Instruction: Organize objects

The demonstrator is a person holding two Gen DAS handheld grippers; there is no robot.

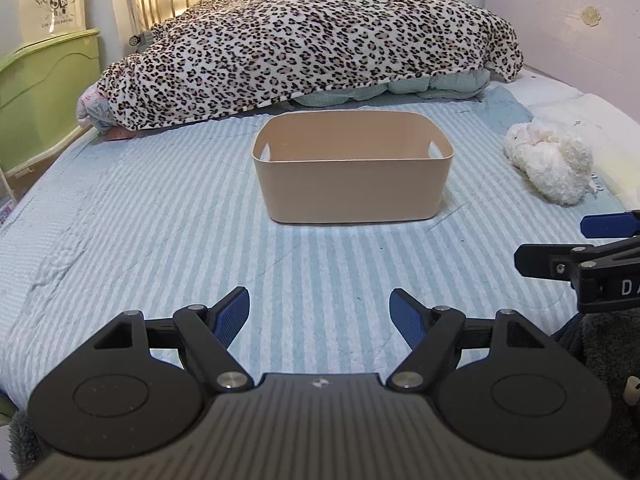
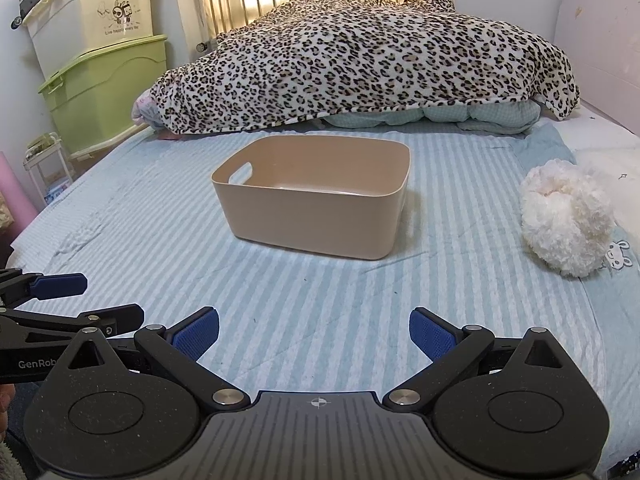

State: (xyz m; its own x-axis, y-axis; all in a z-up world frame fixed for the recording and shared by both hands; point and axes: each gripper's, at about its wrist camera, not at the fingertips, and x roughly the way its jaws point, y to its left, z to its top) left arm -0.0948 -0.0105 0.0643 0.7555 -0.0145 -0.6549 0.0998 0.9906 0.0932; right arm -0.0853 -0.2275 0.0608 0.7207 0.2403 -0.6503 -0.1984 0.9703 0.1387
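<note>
My left gripper [image 1: 319, 320] has its fingers spread wide with nothing between them, and my right gripper [image 2: 314, 336] is spread the same way. Both hang over the striped bedsheet [image 1: 160, 240], on the near side of the beige bin [image 1: 352, 168]. To the right of the bin, well apart from it, lies a fluffy white plush toy [image 2: 566, 220]. Behind the bin is a leopard-print blanket [image 1: 312, 40].

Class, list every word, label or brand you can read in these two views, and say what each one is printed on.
"GenRob", cut off by another part: on the left gripper body, right wrist view.
"DA", cut off at the frame edge: on the right gripper body, left wrist view.
"Live happily every day", small and only roughly legible: under the cartoon on the cream storage box.
The rabbit print on the bedsheet carries no words.
</note>
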